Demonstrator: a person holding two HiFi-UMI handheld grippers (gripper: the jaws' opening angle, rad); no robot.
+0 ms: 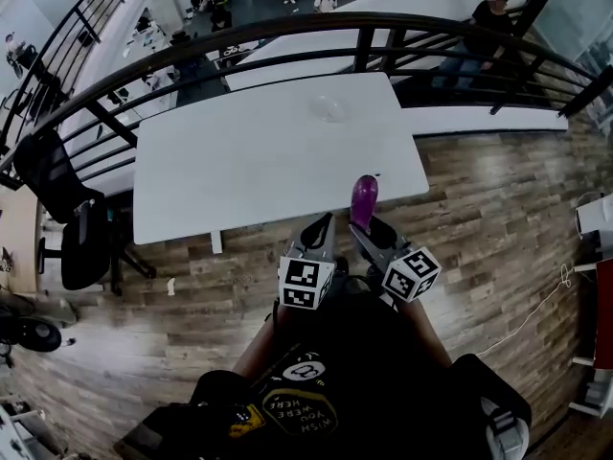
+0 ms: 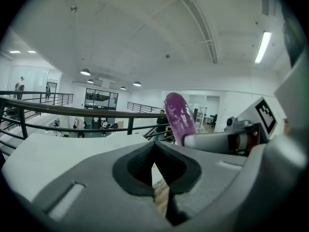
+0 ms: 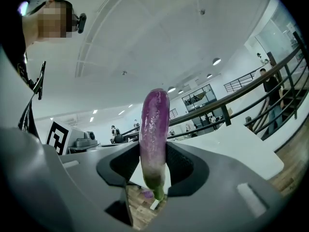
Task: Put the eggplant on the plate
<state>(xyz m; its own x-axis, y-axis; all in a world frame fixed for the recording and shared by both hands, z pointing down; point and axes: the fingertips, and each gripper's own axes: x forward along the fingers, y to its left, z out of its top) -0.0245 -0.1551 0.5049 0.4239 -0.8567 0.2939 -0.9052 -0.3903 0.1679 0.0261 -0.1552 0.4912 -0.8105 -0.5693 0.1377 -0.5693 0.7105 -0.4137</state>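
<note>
Right gripper view: right gripper (image 3: 154, 167) pinches the eggplant (image 3: 154, 124), left gripper (image 2: 157, 161) pressed together, empty; carrying step, next reach the plate (image 1: 329, 109), well apart

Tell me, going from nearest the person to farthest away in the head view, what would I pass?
The person's black printed shirt → grey right gripper → glossy purple eggplant held upright in it → flat white table → faint clear round plate → curved black metal railing.
</note>
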